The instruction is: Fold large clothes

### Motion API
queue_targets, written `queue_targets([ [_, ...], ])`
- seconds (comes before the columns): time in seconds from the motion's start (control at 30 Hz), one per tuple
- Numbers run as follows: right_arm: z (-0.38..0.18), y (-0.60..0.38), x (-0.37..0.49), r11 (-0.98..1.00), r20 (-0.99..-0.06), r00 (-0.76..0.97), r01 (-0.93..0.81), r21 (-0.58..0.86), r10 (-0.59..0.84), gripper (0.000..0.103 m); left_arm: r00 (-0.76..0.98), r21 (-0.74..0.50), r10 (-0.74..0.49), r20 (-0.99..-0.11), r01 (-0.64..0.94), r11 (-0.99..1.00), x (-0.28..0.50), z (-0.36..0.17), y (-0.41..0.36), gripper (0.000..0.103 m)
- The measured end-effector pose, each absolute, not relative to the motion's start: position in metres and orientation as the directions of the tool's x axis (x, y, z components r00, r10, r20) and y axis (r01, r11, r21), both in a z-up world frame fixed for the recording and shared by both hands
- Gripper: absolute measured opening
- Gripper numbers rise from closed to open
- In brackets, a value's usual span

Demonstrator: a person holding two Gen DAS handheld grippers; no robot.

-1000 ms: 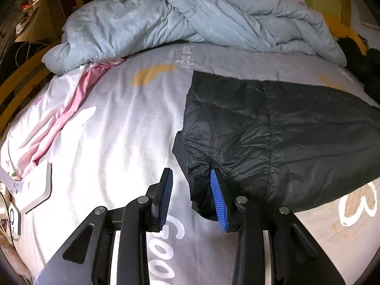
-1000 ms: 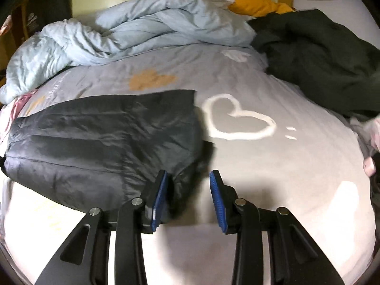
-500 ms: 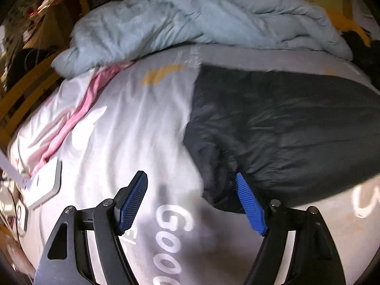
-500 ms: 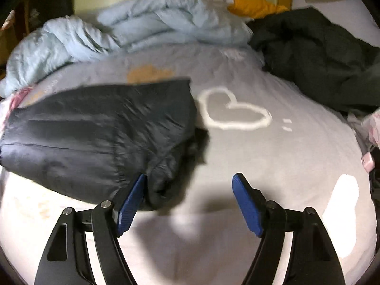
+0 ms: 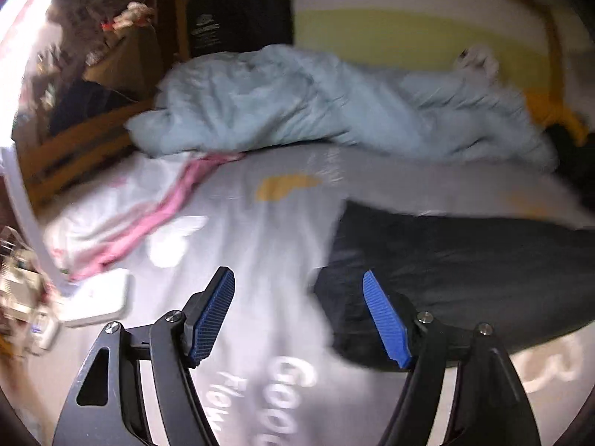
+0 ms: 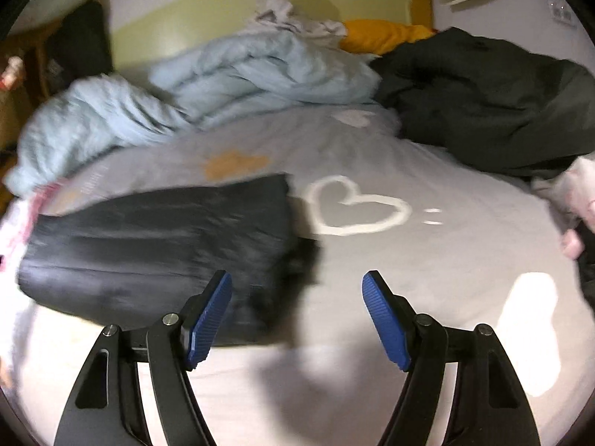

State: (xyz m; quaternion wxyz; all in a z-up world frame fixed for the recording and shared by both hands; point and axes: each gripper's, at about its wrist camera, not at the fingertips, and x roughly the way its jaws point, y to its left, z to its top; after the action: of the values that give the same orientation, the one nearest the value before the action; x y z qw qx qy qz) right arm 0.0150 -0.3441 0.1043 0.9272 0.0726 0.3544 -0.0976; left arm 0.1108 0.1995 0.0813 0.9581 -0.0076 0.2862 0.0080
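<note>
The dark jacket (image 6: 156, 245) lies folded into a flat oblong on the bed (image 6: 427, 260), just left of the white heart (image 6: 357, 204) printed on the sheet. It rests there by its own weight, with nothing pinning it. Its long side runs across the bed, so each gripper sits at one end, which suits a fold made from both ends together.

The left gripper (image 5: 301, 316) hangs over the jacket's left end. Its fingers are parted wide but closing a little. Only sheet and the jacket's edge show between them, and neither pad presses on cloth. The right gripper (image 6: 297, 316) stands at the right end with its fingers spread wide and nothing held. The left finger (image 6: 210, 312) overlaps the jacket's corner in view, though it seems to be clear of it.

The jacket looks set down after a fold. The pale blue duvet (image 6: 230, 74) and a second dark garment (image 6: 483, 100) are heaped at the far end, probably pushed aside to leave room.
</note>
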Motion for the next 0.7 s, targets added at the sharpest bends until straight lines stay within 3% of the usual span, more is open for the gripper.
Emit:
queue_targets([
  [0.1,0.098,-0.332,0.011,0.956,-0.643,0.766,0.188,0.226,0.002,0.075,0.839,-0.081,-0.116,-0.532,0.086,0.993,0.107,0.085,0.182,0.071],
  [0.23,0.069,-0.324,0.005,0.9,-0.644,0.763,0.242,0.362,0.053,0.085,0.798,-0.205,-0.273,-0.537,0.191,0.96,0.113,0.082,0.143,0.071],
  [0.33,0.044,-0.323,0.009,0.83,-0.667,0.736,0.295,0.473,0.118,0.085,0.752,-0.271,-0.377,-0.541,0.269,0.924,0.12,0.075,0.103,0.069],
  [0.47,0.018,-0.32,0.024,0.738,-0.663,0.72,0.333,0.587,0.203,0.085,0.707,-0.311,-0.444,-0.55,0.32,0.895,0.135,0.07,0.044,0.052],
  [0.6,0.015,-0.309,0.033,0.763,-0.661,0.735,0.341,0.549,0.147,0.086,0.663,-0.315,-0.431,-0.612,0.296,0.902,0.161,0.065,0.003,0.039],
  [0.7,0.01,-0.311,0.038,0.747,-0.646,0.754,0.36,0.559,0.119,0.089,0.619,-0.309,-0.411,-0.669,0.272,0.911,0.184,0.048,-0.012,0.038],
])
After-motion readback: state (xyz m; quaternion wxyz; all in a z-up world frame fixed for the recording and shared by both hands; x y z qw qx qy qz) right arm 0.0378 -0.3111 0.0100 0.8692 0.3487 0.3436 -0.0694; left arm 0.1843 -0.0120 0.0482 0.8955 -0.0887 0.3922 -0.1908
